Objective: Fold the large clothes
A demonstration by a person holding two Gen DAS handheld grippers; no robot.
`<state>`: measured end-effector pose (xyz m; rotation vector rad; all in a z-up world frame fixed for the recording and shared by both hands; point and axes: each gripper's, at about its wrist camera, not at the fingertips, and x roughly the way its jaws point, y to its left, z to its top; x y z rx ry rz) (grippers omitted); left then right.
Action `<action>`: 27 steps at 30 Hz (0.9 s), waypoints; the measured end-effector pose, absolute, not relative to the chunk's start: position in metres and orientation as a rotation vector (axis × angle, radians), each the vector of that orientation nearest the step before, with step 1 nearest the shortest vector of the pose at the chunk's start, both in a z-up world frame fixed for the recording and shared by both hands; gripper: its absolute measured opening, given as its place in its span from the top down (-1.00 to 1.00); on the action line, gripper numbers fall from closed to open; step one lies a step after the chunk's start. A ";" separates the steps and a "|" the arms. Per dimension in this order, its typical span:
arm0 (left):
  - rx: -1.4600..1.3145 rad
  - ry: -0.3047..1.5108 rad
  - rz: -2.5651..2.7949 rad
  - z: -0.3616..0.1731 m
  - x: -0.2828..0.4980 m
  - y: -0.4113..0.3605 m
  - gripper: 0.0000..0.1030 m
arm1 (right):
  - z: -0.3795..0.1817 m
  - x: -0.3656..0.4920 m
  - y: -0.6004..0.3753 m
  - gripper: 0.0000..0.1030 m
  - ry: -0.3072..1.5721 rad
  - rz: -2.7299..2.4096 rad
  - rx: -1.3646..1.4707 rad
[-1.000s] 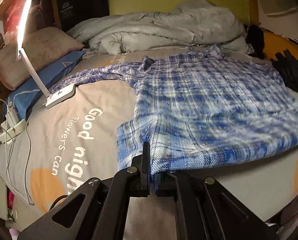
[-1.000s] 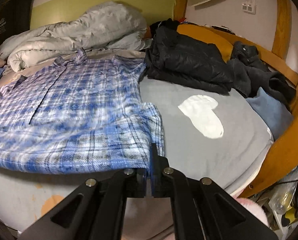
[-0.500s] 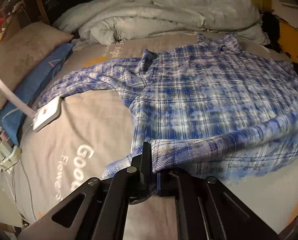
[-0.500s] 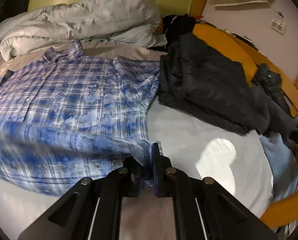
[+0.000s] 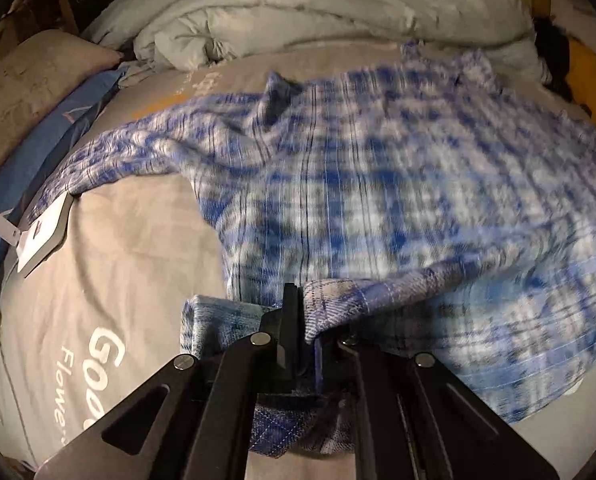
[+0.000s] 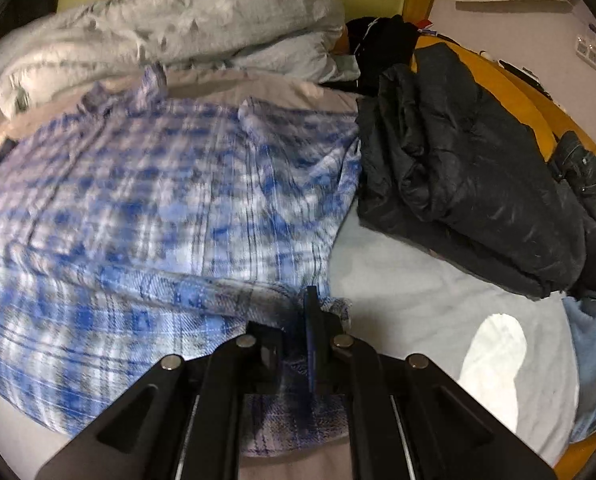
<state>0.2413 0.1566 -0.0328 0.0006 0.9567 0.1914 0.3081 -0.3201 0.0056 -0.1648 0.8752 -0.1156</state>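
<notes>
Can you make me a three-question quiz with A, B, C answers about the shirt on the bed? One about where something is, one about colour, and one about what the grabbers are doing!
1. What lies right next to the plaid shirt in the right wrist view?
A. a red ball
B. a black jacket
C. a stack of books

2. What colours is the shirt?
A. blue and white
B. green and yellow
C. all pink

3. What are the left gripper and right gripper doing?
A. both hanging open
B. both shut on the shirt's hem
C. both holding a pillow

Answers:
1. B, the dark jacket lies against the shirt's edge.
2. A, the checks are blue and white.
3. B, cloth is pinched between each pair of jaws.
</notes>
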 end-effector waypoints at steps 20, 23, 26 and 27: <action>-0.149 0.635 0.136 0.035 0.172 0.167 -0.78 | 0.043 0.257 -0.357 -0.74 0.726 -0.026 0.124; -0.145 0.604 0.130 0.047 0.157 0.157 -0.79 | 0.045 0.254 -0.356 -0.74 0.714 -0.048 0.125; -0.109 0.551 0.124 0.062 0.132 0.141 -0.81 | 0.052 0.243 -0.350 -0.80 0.676 -0.040 0.095; -0.089 0.538 0.125 0.067 0.124 0.133 -0.84 | 0.053 0.238 -0.350 -0.83 0.667 -0.033 0.084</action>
